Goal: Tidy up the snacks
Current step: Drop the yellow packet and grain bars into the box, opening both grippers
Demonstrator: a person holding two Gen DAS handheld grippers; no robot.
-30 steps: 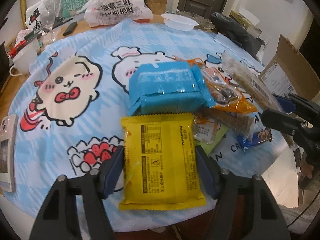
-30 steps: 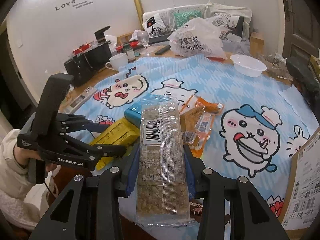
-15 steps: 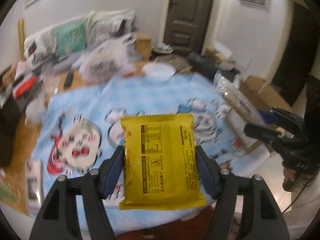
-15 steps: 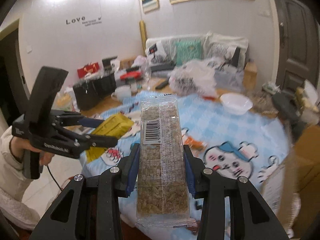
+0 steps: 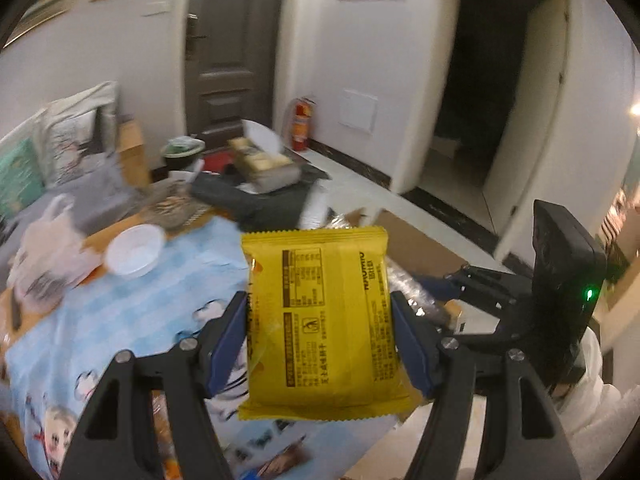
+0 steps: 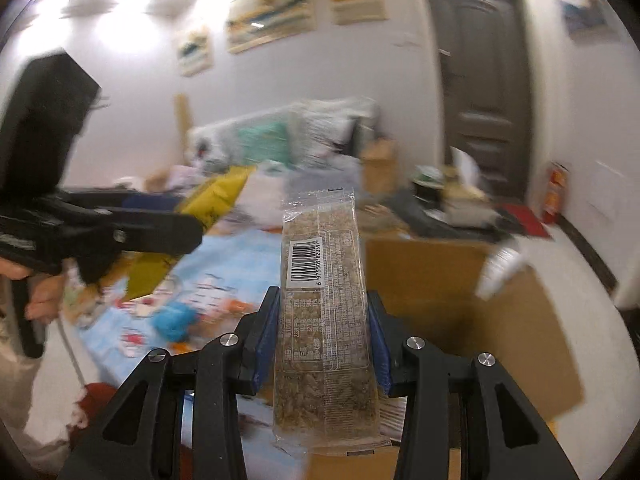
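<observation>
Left gripper (image 5: 318, 336) pinching yellow snack packet (image 5: 320, 316) by its side edges, aloft over blue cartoon tablecloth (image 5: 132, 312). Right gripper (image 6: 322, 340) clamped on clear cereal bar pack (image 6: 324, 320) (barcode up), above open cardboard box (image 6: 460, 304). Beyond: white bowl (image 5: 134, 250), dark door (image 5: 230, 48).

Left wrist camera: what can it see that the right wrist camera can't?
Only the left wrist view shows the white bowl on the blue cartoon tablecloth, a dark open doorway, and the yellow packet's printed face, clamped in the left gripper.

Only the right wrist view shows the paintings on the wall and the barcode on the clear grain bar, clamped in the right gripper.

Both show the brown door, the red fire extinguisher, the cardboard box, and each other's gripper.
</observation>
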